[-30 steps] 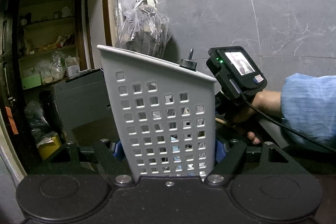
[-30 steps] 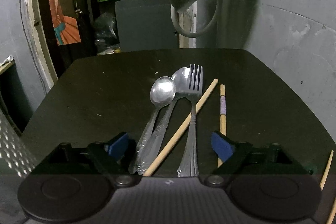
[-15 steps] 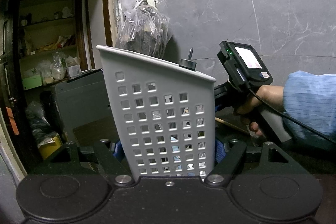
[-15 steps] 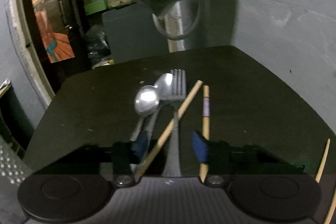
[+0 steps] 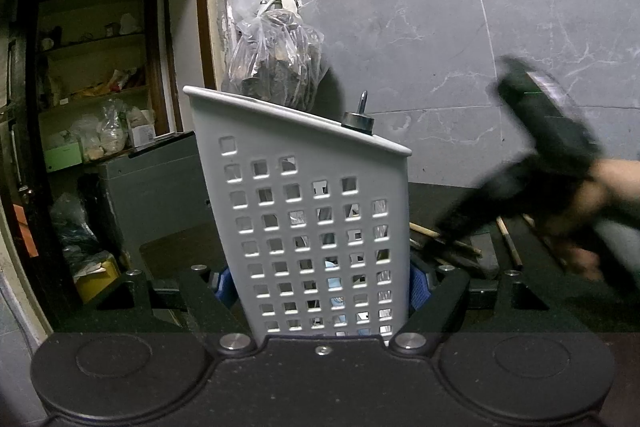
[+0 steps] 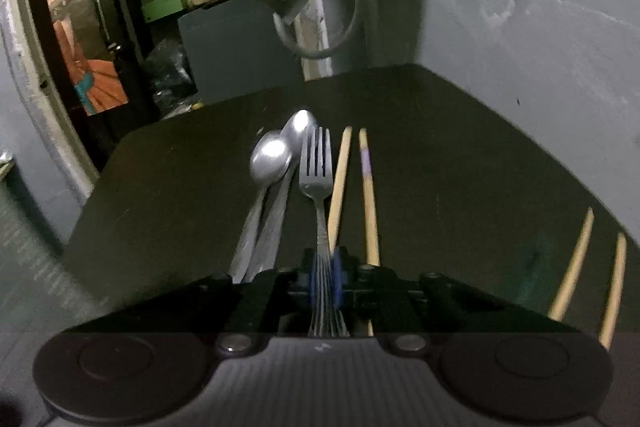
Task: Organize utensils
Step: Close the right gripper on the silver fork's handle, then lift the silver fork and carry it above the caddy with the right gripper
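Our left tongs (image 5: 320, 281) are clamped on a pale grey plastic utensil basket (image 5: 308, 211), its blue pads pressed to the two side walls low down. The basket is tall, tapered toward the bottom, with a sloping rounded rim and a grid of small square holes. Through the holes we catch only bits of metal and something light blue; we cannot tell what these are. A dark round knob with a metal loop (image 5: 358, 119) pokes above the rim, its lower part hidden.

Our right tongs (image 6: 325, 277) have just been closing and now pinch the handle of a steel fork (image 6: 317, 175), whose ribbed handle end runs back under the tong body. The fork's tines point away from us, over the dark matte bench (image 6: 460, 155). Just left of it lie two shiny spoons (image 6: 276, 163), bowls overlapping, their handles cut off by the tong body. Just right lie two pale wooden chopsticks (image 6: 370, 195), one with a lilac band near its tip. Two more chopsticks (image 6: 592, 259) lie well apart at the right edge, partly cut off.

In the left view the right hand (image 5: 592, 195) and its device are smeared by blur. A crinkled clear plastic bag (image 5: 276, 63) of dark contents hangs against the grey marbled wall.
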`<state>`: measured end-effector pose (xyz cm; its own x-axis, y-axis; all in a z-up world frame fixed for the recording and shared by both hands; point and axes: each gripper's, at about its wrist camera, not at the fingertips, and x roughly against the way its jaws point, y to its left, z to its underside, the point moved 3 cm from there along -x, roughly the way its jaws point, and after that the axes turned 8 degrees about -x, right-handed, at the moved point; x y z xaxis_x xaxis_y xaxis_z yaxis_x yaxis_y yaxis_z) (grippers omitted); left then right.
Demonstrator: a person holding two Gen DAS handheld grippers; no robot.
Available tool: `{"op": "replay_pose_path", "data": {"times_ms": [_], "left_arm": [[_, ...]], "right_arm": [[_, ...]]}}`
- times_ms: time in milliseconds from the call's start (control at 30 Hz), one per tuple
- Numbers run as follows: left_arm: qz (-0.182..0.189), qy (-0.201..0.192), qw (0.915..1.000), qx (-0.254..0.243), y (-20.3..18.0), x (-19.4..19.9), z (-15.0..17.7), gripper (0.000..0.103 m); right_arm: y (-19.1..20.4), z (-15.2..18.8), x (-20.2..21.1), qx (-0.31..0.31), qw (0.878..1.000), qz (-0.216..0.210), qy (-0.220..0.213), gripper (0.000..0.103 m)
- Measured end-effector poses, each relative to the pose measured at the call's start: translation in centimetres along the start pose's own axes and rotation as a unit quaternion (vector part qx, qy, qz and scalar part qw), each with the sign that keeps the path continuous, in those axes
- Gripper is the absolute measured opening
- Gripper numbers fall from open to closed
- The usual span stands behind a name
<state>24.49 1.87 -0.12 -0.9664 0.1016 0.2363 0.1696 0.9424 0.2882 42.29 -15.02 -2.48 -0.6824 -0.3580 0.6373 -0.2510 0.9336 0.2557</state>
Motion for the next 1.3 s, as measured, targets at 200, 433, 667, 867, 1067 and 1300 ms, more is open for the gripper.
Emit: {"op": "replay_pose_path", "data": {"times_ms": [200, 433, 667, 867, 1067, 1300], "left_arm": [[-0.006, 0.001, 1.0000, -0.002, -0.4, -0.1, 0.0, 0.078], [-0.010, 0.003, 0.9999, -0.002, -0.7, -0.1, -0.2, 0.078], [-0.010, 0.002, 0.9999, -0.002, -0.8, -0.1, -0.2, 0.078], [-0.010, 0.002, 0.9999, -0.003, -0.7, -0.1, -0.2, 0.078], [-0.010, 0.002, 0.9999, -0.003, -0.7, -0.1, -0.2, 0.078], [-0.009, 0.002, 1.0000, -0.002, -0.8, -0.2, -0.2, 0.078]], "right_arm": [[0.3, 6.2, 6.7, 0.012, 1.000, -0.013, 0.013, 0.010], [1.1, 10.9, 11.9, 0.035, 0.999, -0.009, 0.020, 0.010], [1.3, 10.0, 12.6, 0.050, 0.998, -0.031, -0.013, 0.045], [2.3, 7.3, 10.7, 0.087, 0.994, -0.053, -0.033, 0.065], [3.2, 5.8, 7.2, 0.098, 0.994, -0.048, -0.023, 0.066], [3.6, 5.6, 4.7, 0.099, 0.994, -0.035, -0.010, 0.066]]}}
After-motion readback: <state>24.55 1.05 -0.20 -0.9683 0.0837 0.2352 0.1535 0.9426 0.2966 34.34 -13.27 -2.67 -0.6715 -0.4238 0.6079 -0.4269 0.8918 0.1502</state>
